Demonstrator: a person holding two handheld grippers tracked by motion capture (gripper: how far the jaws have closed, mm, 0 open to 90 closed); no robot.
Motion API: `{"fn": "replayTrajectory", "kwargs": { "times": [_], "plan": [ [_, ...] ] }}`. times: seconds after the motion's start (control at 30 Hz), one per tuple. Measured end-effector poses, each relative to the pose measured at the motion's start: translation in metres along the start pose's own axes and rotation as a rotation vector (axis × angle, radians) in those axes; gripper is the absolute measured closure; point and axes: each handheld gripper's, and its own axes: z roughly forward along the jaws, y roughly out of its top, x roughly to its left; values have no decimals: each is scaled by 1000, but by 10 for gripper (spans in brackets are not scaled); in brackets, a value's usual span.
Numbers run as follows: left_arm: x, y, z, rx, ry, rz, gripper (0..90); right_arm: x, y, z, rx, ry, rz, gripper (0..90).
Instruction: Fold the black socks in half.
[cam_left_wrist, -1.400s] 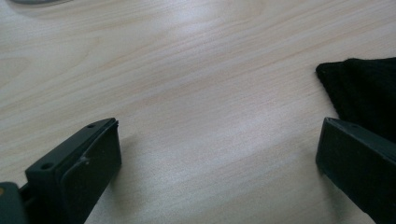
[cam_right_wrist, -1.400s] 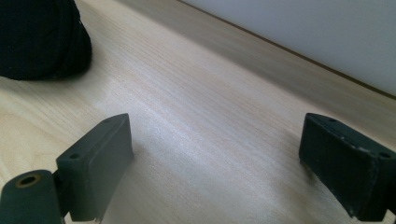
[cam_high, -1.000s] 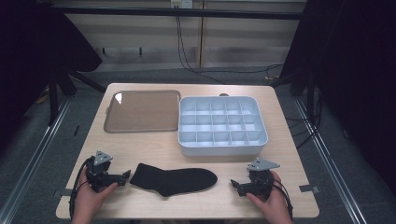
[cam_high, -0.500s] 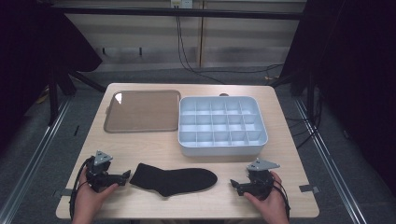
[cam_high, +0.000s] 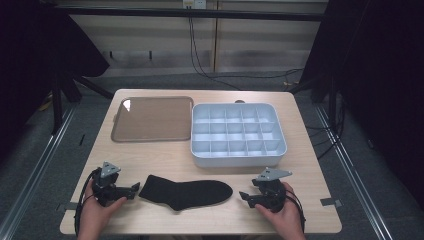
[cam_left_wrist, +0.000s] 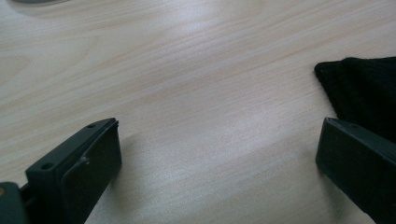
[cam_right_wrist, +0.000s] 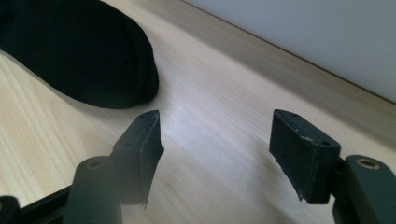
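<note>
**Sock lay flat between your two released grippers**

You held the left gripper (cam_high: 134, 188) low at the near left of the table (cam_high: 150, 155), its jaws pointing right toward the black sock (cam_high: 186, 193). In the left gripper view those jaws stood wide apart with bare wood between them, released and holding nothing. The cuff end of the sock (cam_left_wrist: 362, 95) sat just beyond the right-hand jaw there, close to it; whether it touched could not be told.

You held the right gripper (cam_high: 244, 197) at the near right, jaws pointing left toward the sock's toe. In the right gripper view its jaws were likewise spread, with only tabletop between them. The rounded toe of the sock (cam_right_wrist: 79, 51) lay just ahead of the left-hand jaw in that view, near but apart from it.

The sock itself lay flat on the near part of the table, roughly midway between your two hands, cuff toward the left and toe toward the right. Both of your hands rested near the table's near edge.

Farther back, a white compartment box (cam_high: 238, 134) sat right of centre, its cells showing nothing inside. A brown tray (cam_high: 152, 119) lay just left of it, the two close side by side. The pale wall of the compartment box (cam_right_wrist: 327, 32) crossed the far side of the right gripper view.
</note>
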Motion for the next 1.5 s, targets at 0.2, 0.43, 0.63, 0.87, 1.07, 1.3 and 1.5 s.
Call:
{"fn": "replayTrajectory", "kwargs": {
  "times": [0.2,0.43,0.63,0.87,1.07,1.3,1.5],
  "plan": [
    [0,0,0,0,0,0,0,10,8,-1,21,24,-54,418],
    [0,0,0,0,-1,1,0,18,18,2,10,47,-47,466],
    [0,0,0,0,0,0,0,21,27,11,1,43,-55,542],
    [-1,0,0,1,1,-4,0,22,29,25,34,49,-54,645],
    [-2,0,0,5,10,-9,0,25,23,32,44,63,-48,716],
    [-2,6,-11,41,35,-15,185,29,23,29,50,54,-72,826],
    [-9,15,-18,38,-9,-20,185,30,22,28,58,55,-57,847]
  ]
}}
